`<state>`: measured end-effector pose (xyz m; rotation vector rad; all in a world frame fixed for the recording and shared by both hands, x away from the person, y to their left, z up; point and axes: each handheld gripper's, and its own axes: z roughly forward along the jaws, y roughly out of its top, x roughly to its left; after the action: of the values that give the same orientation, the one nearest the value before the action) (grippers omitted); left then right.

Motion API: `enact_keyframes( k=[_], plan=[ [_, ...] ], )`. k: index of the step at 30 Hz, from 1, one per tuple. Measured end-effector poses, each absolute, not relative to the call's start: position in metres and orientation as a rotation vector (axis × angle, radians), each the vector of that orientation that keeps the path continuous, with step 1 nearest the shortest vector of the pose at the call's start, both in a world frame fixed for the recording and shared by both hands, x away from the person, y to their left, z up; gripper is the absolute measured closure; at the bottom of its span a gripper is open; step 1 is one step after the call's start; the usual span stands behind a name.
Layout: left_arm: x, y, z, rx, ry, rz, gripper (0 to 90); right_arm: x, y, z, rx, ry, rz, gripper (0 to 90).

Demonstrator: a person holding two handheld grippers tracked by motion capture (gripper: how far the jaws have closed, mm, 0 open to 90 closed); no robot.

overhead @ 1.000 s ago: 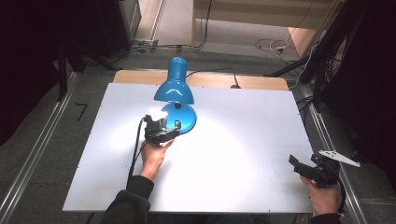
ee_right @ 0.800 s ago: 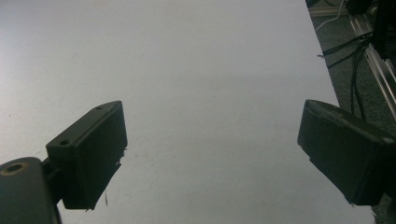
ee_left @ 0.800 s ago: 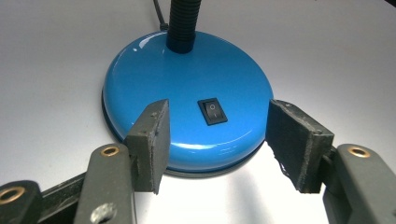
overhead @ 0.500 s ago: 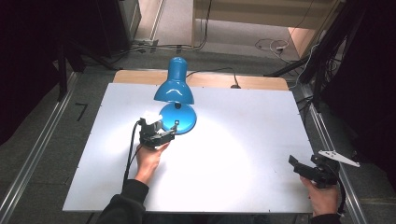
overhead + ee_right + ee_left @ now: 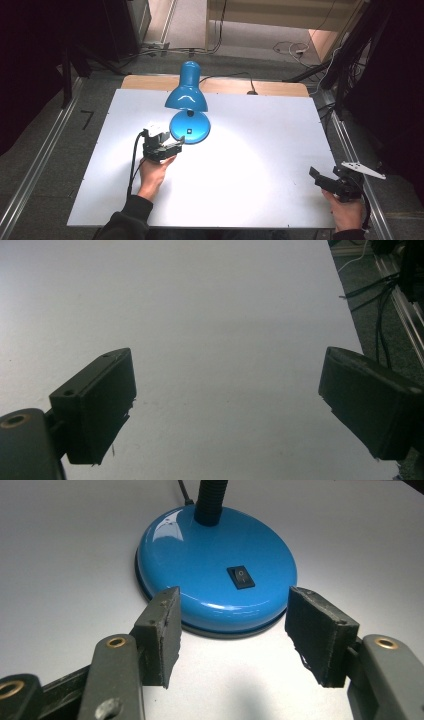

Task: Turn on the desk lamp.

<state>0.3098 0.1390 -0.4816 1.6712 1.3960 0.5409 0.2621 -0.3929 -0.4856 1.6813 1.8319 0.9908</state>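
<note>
Desk lamp (image 5: pixel 187 107), glossy blue, stands at the counter's (image 5: pixel 260 150) far middle: round domed base (image 5: pixel 215 580), black rocker switch (image 5: pixel 240 576), black ribbed neck (image 5: pixel 209 502). Left claw (image 5: pixel 230 630) sits spread just before the base's rim, not touching. Right claw (image 5: pixel 225 410) hangs spread wide over bare matte white counter, well apart.

lab | white test table (image 5: pixel 260 150), aluminium rails (image 5: pixel 35 180), loose cables (image 5: pixel 295 47)
</note>
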Motion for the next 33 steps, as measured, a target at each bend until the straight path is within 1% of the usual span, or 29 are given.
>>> enact_keyframes(
  k=[22,33],
  plan=[
    [0.286,0.175,-0.477,1.635,1.429,0.567,37.6,0.261,-0.393,-0.485,1.686,1.832,0.995,6.9],
    [0.271,0.187,-0.478,1.641,1.441,0.574,36.3,0.261,-0.393,-0.485,1.687,1.835,0.994,6.9]
  ],
)
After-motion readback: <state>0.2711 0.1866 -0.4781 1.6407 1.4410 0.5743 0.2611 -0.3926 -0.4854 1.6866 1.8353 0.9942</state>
